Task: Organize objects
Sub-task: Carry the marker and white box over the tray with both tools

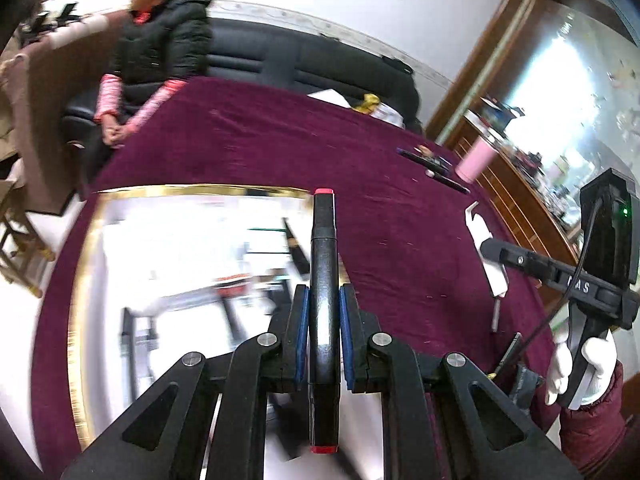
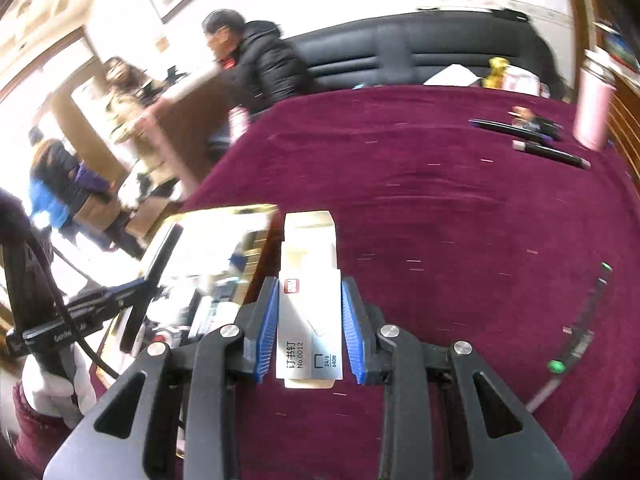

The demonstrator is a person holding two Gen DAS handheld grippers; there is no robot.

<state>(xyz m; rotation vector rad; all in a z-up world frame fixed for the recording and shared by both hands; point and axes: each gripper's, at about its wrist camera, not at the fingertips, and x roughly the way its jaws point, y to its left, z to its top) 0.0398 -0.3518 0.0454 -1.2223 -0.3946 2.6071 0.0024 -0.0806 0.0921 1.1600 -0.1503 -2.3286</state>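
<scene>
Item 1, left side: mirrored tray [image 1: 86, 240], gold rim, lying flat on the purple tablecloth [image 1: 260, 140]. In the left wrist view it fills the near left of the cloth; in the right wrist view its gold corner [image 2: 236, 214] sits just left of the right gripper's load.

Item 2: left gripper [image 1: 324, 316], jaws drawn narrow, clamped on a black marker [image 1: 323, 288] with red caps at both ends. The marker's long axis runs straight ahead along the fingers, its far cap over the tray's right edge. Judged the nearer hand to the tray; release would call for little more than lowering.

Item 3: right gripper [image 2: 310, 320], jaws part open and pressed against the two long sides of a white staple box [image 2: 310, 292]. Box long axis points forward, label up, one end flap standing open at the far tip. The tray lies to its left and slightly ahead, so a leftward carry seems needed.

Item 4, far right of cloth: loose pens [image 2: 548, 152] lying crosswise, well apart from both grippers, beside a pink tumbler [image 2: 594, 116]. A thin green-tipped pen [image 2: 576, 340] lies near the right edge, blurred.
</scene>
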